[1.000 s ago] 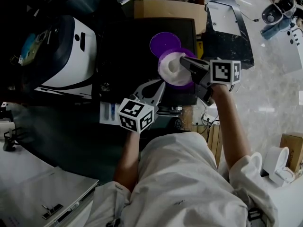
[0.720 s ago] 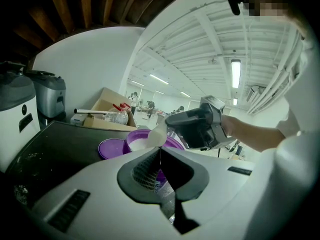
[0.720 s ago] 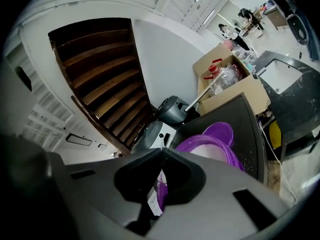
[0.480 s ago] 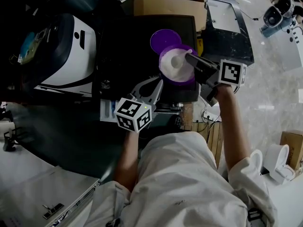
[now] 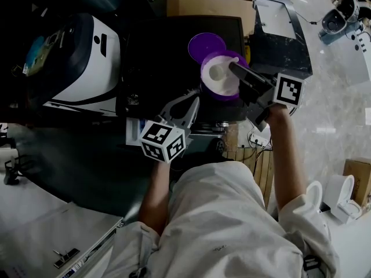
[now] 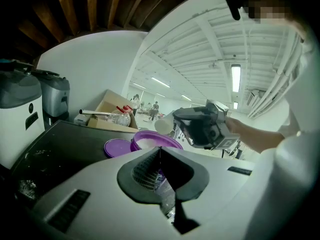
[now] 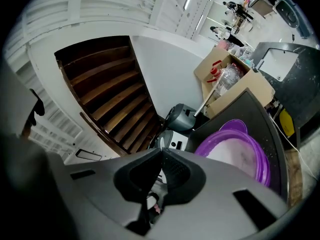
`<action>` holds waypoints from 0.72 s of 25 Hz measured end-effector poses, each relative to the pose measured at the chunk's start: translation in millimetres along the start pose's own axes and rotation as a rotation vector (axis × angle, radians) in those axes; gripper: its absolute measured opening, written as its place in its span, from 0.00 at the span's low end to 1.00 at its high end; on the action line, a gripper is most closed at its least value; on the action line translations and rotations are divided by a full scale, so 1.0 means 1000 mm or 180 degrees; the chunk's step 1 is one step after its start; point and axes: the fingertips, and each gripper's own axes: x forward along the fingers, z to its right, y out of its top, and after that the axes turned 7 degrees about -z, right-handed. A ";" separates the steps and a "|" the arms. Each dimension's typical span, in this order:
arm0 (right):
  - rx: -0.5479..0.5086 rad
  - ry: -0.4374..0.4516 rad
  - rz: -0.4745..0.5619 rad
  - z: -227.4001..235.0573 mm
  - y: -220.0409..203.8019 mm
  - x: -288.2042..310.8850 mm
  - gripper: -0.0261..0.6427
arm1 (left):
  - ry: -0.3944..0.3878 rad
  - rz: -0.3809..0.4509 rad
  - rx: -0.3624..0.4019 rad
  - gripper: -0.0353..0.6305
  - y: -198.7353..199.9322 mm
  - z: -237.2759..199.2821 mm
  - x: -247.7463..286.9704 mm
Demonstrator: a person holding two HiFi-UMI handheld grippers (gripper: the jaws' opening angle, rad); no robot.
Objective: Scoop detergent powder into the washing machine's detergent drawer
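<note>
The powder (image 5: 225, 86) is loose and light and will spill easily. It sits in the purple tub (image 5: 210, 92) on the black tabletop (image 5: 156, 57). My right tongs (image 5: 233, 68) are clenched on the stiff little scoop (image 5: 216, 72), gripping what I take to be its handle, over the tub. I should keep it level. My left tongs (image 5: 194, 102) are closed on nothing, nearby.

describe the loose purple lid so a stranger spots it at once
Find the black machine top next to the cardboard box. On it, beside the purple tub of white powder, lies the purple lid: a flat bare disc, unlike the deep tub.
</note>
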 end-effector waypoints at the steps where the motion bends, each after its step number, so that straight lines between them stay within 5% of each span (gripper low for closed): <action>1: 0.0011 0.0024 0.0004 -0.003 -0.002 0.002 0.05 | 0.0004 0.0006 -0.0004 0.08 0.000 -0.001 -0.003; 18: 0.0040 0.0312 -0.0186 -0.055 -0.054 0.061 0.05 | 0.0212 0.0130 -0.0162 0.08 -0.020 -0.039 -0.074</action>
